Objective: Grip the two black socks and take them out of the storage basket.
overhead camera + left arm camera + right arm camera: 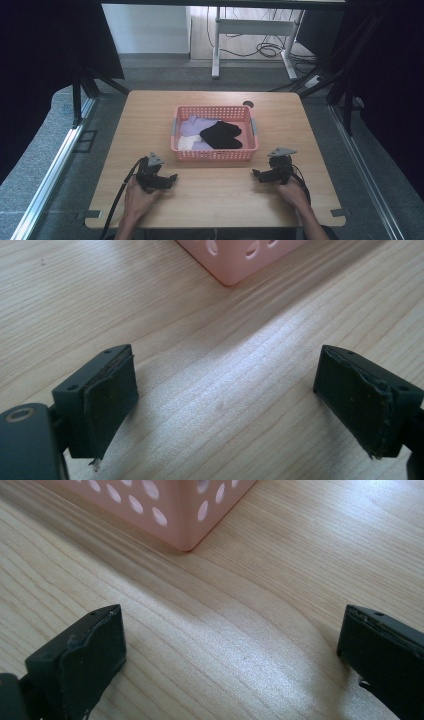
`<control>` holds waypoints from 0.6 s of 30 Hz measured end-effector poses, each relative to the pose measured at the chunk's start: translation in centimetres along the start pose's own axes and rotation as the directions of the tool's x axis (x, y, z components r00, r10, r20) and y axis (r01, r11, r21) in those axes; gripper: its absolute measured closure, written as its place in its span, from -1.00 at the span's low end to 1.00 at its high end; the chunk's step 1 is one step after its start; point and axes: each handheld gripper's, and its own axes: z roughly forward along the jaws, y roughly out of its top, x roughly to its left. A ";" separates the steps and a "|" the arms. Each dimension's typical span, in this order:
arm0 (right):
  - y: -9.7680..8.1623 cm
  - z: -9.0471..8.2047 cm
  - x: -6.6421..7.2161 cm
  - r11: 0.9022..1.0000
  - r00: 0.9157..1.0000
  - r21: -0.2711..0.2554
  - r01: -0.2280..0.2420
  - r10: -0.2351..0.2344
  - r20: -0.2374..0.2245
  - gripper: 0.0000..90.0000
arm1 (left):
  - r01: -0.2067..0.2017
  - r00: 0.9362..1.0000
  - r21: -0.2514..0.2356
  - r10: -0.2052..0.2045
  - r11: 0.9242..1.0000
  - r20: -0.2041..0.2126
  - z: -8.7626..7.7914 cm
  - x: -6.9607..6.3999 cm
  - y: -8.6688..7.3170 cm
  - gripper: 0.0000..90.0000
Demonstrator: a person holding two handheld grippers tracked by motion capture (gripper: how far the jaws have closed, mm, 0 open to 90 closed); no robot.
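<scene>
Both hands low | left gripper (171,178), right gripper (256,173) jaws spread

Pink basket (215,154) of black (221,135) and lilac socks (194,125) mid-table (150,115), between two hand-held grippers.

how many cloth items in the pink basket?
3 visible in the pink basket: a black item on top at centre-right, a lavender one at back left, a white one at front left. More may lie hidden underneath.
</scene>
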 end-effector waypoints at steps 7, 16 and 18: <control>0.0 0.0 0.0 1.000 1.000 0.000 0.000 0.000 -0.002 -1.00 | -0.006 1.000 0.000 0.006 1.000 0.005 0.0 0.0 0.0 -0.77; 0.0 0.0 0.0 1.000 1.000 0.000 0.000 0.000 -0.001 -1.00 | -0.013 1.000 -0.002 0.013 1.000 0.013 -0.2 0.1 -0.1 -0.72; 0.0 0.0 0.0 1.000 1.000 0.000 0.000 0.000 -0.001 -1.00 | -0.012 1.000 -0.004 0.012 1.000 0.012 -0.2 0.1 -0.1 -0.73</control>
